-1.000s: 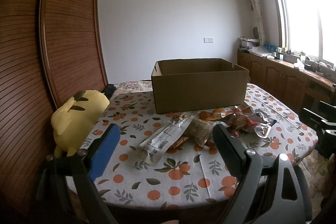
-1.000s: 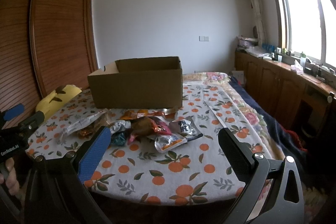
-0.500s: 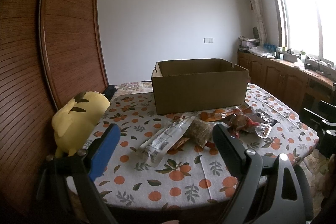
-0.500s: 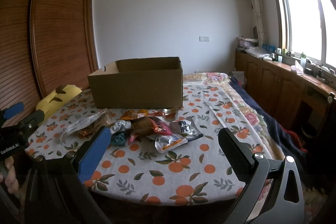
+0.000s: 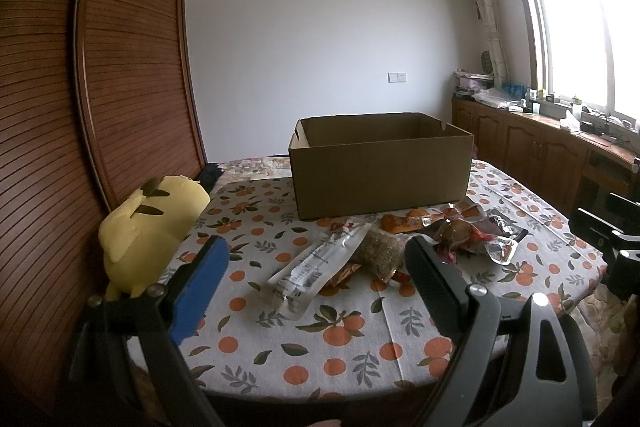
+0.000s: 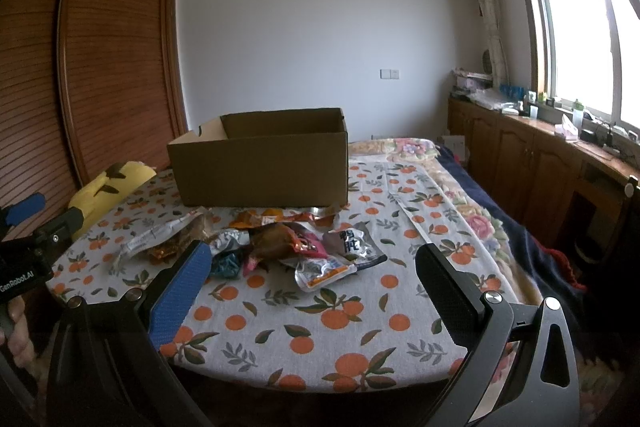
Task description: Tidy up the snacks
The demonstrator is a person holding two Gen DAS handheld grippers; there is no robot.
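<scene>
Above an orange-print tablecloth (image 6: 320,311), left gripper (image 5: 316,259) and right gripper (image 6: 312,267) hover, fingers spread wide, empty, near crinkled foil snack packets (image 6: 288,243) fronting an open brown cardboard box (image 6: 260,167)

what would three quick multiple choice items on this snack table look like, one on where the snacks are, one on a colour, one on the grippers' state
1. Where does the snack pile lie?
A. inside the cardboard box
B. on the tablecloth in front of the cardboard box
C. on the window counter

2. What colour is the plush toy?
A. yellow
B. green
C. red

3. How are the left gripper and right gripper right now?
A. both shut on a packet
B. one open, one shut on a packet
C. both open, holding nothing

Key: 1 B, the packets sit on the orange-print tablecloth just nearer than the cardboard box. 2 A, the toy beside the wooden doors is yellow with dark marks. 3 C, in each wrist view the fingers stand wide apart with only tablecloth and packets seen between them.
</scene>
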